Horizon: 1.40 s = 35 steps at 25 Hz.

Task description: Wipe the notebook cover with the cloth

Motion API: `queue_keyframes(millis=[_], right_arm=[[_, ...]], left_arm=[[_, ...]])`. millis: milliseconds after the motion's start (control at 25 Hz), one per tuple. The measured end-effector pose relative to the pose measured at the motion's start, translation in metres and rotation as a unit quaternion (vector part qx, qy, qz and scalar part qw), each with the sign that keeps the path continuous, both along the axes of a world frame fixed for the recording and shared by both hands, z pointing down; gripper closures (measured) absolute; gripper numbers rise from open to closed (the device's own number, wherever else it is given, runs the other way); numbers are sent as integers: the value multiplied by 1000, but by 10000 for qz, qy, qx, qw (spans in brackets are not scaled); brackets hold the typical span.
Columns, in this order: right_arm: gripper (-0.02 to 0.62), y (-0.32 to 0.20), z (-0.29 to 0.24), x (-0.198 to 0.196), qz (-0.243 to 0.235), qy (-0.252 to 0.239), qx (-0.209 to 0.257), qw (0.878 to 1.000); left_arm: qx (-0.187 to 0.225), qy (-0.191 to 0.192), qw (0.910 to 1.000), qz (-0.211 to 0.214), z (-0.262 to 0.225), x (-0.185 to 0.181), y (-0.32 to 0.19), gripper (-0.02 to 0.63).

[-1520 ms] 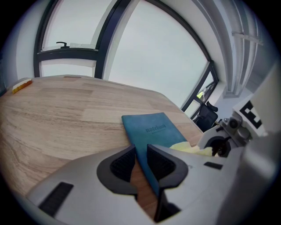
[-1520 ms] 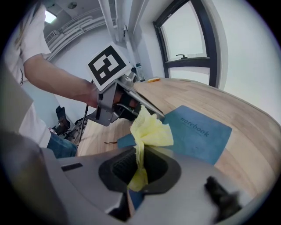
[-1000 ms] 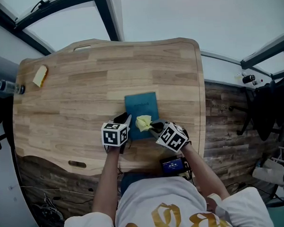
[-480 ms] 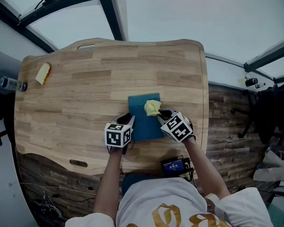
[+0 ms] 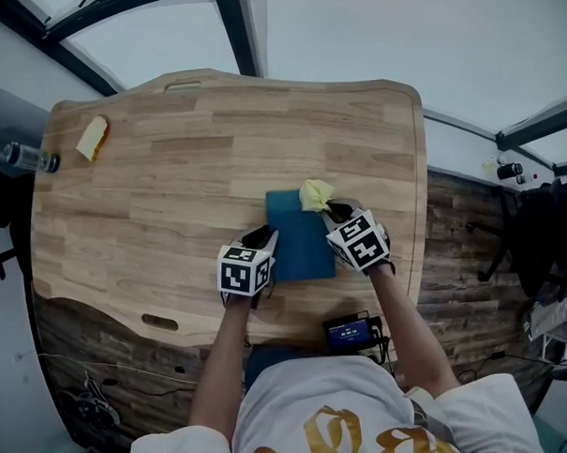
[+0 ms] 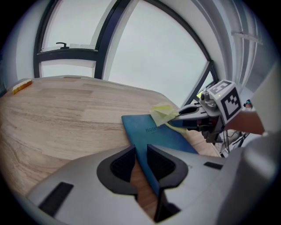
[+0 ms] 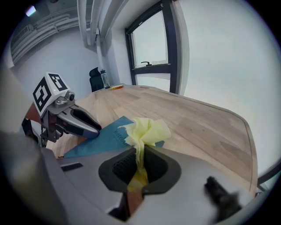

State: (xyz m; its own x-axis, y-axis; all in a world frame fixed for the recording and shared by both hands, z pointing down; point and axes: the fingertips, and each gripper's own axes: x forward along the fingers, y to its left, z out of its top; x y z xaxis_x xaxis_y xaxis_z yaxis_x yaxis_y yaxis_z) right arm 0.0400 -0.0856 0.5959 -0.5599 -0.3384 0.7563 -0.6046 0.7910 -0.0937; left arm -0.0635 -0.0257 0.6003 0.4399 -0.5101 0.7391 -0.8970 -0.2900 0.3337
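— Worth fearing what, from here?

— Sliding the cloth (image 5: 314,193) clean off the notebook (image 5: 298,239). Sits bunched at the cover's far right corner, partly past the edge, pinched tight between the closed jaws of the right gripper (image 5: 332,210). With one more push outward, likely wiping the wooden table (image 5: 169,188) instead of the cover.

— And shifting the book itself?

— Possible too. Lies flat near the table's front edge, right of centre, held only at its near left edge by the left gripper (image 5: 264,239), with jaws drawn almost together and that edge in the slit between them. With so narrow a hold, could pivot or skid under a hard stroke. Could also end up dragging only a small wad across, leaving most of the blue cover untouched.

— Anything to read?

— On the cover, pale lettering beginning "note", with the rest hidden under the cloth in the left gripper view. On both grippers, black-and-white square markers, no words. Below the table's front edge, a small lit screen (image 5: 347,333), too small to read.
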Motion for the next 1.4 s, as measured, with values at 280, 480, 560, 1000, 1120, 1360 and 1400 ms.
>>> queue_keyframes(millis=[280, 480, 560, 1000, 1120, 1360, 1400], right_arm=[[558, -7, 0, -3, 124, 49, 26, 9999], [558, 7, 1, -21, -194, -149, -220, 9995], [558, 14, 2, -27, -339, -117, -205, 9991], [558, 80, 1, -60, -1160, -13, -395, 9925], [558, 101, 1, -68, -1344, 0, -368, 9902], [558, 119, 0, -71, -1422, -59, -455, 9888], [558, 121, 0, -71, -1448, -66, -483, 9883]], left_arm=[[-8, 1, 10000, -4, 0, 0, 1, 514], [-2, 4, 10000, -7, 0, 0, 0, 514], [1, 5, 10000, -4, 1, 0, 1, 514], [9, -18, 10000, -7, 0, 0, 1, 514], [11, -24, 10000, -12, 1, 0, 1, 514], [21, -26, 10000, -9, 0, 0, 1, 514], [23, -27, 10000, -9, 0, 0, 0, 514]])
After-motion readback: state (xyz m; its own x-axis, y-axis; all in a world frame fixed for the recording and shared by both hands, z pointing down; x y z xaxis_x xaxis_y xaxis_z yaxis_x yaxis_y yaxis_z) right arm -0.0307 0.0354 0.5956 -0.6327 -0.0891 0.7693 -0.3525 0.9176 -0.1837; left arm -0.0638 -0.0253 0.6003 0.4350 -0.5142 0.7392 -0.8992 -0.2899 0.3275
